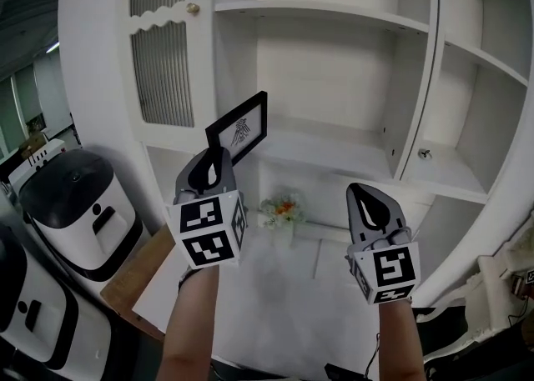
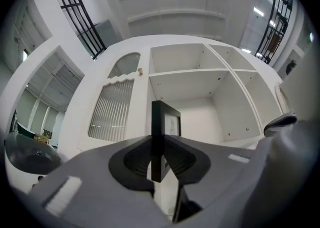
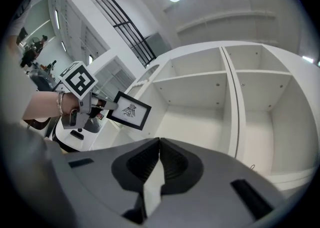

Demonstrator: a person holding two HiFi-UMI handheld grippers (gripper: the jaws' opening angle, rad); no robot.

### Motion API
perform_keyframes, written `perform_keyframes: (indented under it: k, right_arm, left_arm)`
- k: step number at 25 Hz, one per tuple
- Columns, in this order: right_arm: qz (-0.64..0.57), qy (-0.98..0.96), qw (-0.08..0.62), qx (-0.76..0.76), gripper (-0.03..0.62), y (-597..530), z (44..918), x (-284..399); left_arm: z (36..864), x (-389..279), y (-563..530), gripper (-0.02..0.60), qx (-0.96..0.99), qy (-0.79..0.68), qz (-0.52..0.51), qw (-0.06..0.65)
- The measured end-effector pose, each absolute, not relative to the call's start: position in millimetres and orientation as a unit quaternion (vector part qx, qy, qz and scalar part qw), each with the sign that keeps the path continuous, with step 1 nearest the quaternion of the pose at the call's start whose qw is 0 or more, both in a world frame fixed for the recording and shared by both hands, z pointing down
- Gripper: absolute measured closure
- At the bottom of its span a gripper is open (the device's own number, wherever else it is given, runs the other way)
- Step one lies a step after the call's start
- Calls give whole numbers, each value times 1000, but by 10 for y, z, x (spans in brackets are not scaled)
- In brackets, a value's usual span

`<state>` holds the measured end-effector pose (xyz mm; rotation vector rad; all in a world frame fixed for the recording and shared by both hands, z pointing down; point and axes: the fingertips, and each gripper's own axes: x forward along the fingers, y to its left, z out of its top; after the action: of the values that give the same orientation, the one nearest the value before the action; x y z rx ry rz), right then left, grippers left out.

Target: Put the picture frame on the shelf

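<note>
Frame in transit, not yet on the shelf. Left gripper (image 1: pixel 215 158) is clenched on the black rectangular picture frame with a white mat and a small dark insect-like print (image 1: pixel 239 129), its pads pinching one end of the rim. In the left gripper view the frame stands edge-on and upright between the jaws.

My judgement is that holding by the rim keeps the pads off the glazed face and leaves the rest of the frame free to be set down.

The frame is in the air and tilted, in front of the white open-fronted shelf unit (image 1: pixel 334 147). It is near the left side of the middle compartment and touches no board.

Right gripper (image 1: pixel 364 196) is lower and to the right, jaws pressed together on nothing. It is probably kept back to steady the frame if needed.

The compartment ahead is bare. Below it a small bunch of orange and white flowers (image 1: pixel 279 208) sits on the white counter (image 1: pixel 275 304), so a low approach risks brushing them.

Next step, as I judge it: carry the frame forward, level it, and set its lower edge on the board.
</note>
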<state>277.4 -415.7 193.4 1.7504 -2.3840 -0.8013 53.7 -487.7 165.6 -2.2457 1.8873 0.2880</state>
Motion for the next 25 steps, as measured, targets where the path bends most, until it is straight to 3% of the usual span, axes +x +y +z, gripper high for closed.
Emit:
perform_keyframes:
  k: [25]
  right_arm:
    - [-267,-805,10,529,585,-4614,1934,2927]
  left_arm:
    - [1698,567,-5702,503,-705,703,78,-40]
